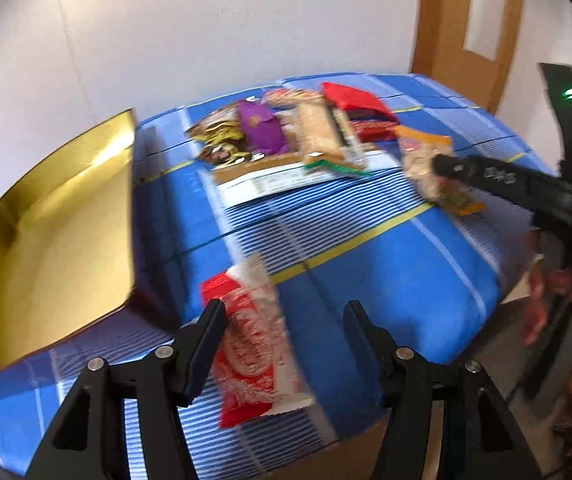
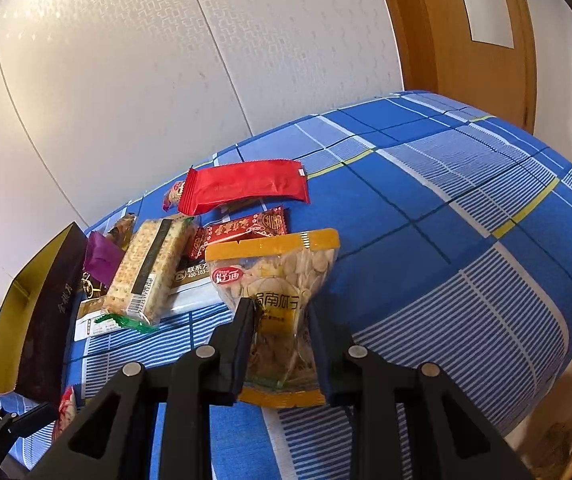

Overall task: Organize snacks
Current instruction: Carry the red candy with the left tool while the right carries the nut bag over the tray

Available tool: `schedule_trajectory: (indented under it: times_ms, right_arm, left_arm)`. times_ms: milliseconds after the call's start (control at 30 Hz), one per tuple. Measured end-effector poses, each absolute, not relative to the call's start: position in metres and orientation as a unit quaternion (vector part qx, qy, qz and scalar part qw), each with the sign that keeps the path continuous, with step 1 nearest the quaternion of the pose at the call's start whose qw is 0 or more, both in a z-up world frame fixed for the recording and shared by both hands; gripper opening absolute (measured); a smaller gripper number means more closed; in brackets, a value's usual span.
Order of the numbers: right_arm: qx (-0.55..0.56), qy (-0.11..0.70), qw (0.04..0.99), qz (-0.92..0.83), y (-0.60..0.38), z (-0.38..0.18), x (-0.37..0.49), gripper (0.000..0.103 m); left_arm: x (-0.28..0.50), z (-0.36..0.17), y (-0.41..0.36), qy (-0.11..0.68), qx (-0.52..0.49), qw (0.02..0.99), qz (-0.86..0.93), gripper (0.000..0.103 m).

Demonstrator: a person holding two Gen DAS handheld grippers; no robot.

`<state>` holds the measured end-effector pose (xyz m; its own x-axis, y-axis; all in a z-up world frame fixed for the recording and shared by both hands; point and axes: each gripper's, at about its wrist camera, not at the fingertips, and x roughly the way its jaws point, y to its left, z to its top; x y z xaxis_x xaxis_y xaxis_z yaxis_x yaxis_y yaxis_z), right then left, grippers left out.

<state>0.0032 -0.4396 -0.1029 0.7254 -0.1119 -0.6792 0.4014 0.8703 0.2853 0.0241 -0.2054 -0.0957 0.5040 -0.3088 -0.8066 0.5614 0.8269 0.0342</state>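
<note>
1. Everything sits on a bed with a blue plaid sheet (image 2: pixel 425 208), so I'll place things off the gold box (image 1: pixel 58 240), the open one with dark outer walls at the sheet's left edge.
2. Left gripper (image 1: pixel 282 312): fingers apart. A red-and-white packet (image 1: pixel 254 344) lies just right of the box's near corner, between those fingers. It's against the left finger; the right one stands clear of it. Pretty blurry though, so I can't tell if the packet rests flat on the sheet.
3. Right gripper (image 2: pixel 282 308): fingers clamped on the seed bag (image 2: pixel 282 276), a clear bag with yellow ends. That bag is well right of the box, past the snack pile.
4. The pile is right of the box, farther back on the sheet: a cracker pack (image 2: pixel 146 268), a purple packet (image 2: pixel 102 256), a red wrapper (image 2: pixel 242 186) at the back, and a dark red patterned packet (image 2: pixel 242 230) just in front of it. They overlap and sit on a flat white-and-brown pack (image 2: pixel 190 288).
5. Nothing visible inside the box from the left wrist view.
6. A wooden door (image 2: pixel 465 32) and white wall (image 2: pixel 126 80) are behind the bed.
</note>
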Motion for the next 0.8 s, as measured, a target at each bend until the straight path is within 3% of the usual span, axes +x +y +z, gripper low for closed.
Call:
schedule_trajectory:
  times_ms: [100,367,533,800]
  right_arm:
    - [0.209,0.343,0.905,-0.142,-0.440,-0.103,0.003,0.028]
    - [0.210,0.346,0.902,-0.148,-0.440,-0.103,0.004,0.032]
    - [0.212,0.349,0.901,-0.144,-0.441,-0.105,0.005,0.033]
    - [0.189,0.352,0.905,-0.145,-0.433,-0.104,0.008,0.028]
  left_arm:
    - [0.019,-0.092,-0.187,0.434,0.103,0.862,-0.243,0.057]
    - [0.030,-0.108,-0.194,0.456,0.121,0.849,-0.237,0.059]
    - [0.032,-0.108,-0.196,0.443,0.132,0.851,-0.247,0.036]
    - [0.024,-0.096,-0.202,0.429,0.138,0.840,-0.302,0.030]
